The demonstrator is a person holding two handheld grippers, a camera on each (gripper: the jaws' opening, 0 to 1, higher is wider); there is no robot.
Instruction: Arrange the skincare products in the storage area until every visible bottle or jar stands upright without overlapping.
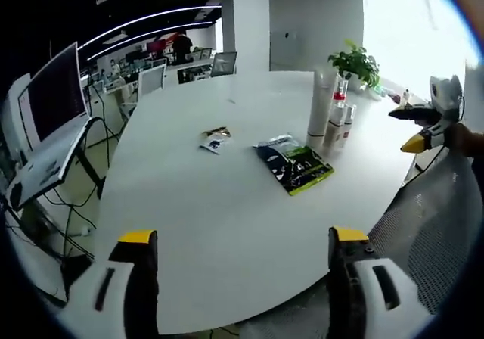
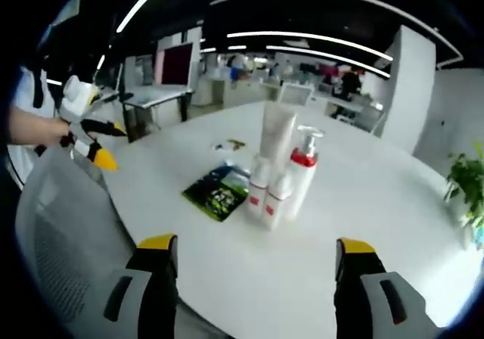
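On the table (image 2: pixel 363 203): tall tube (image 2: pixel 277 135) upright behind two small bottles (image 2: pixel 268 195); pump bottle (image 2: pixel 302 169) just right of them, touching or nearly so. Flat sachet (image 2: pixel 219 191) lies left; smaller packet (image 2: pixel 231 145) beyond it. Potted plant (image 2: pixel 465 180) far right.

No lettering is legible on the bottles (image 2: pixel 281 178) or the green packet (image 2: pixel 218 193).

Smooth white table (image 2: pixel 363 203), glossy bottles (image 2: pixel 301 174)

opposite table (image 1: pixel 227 225) sides, facing inward
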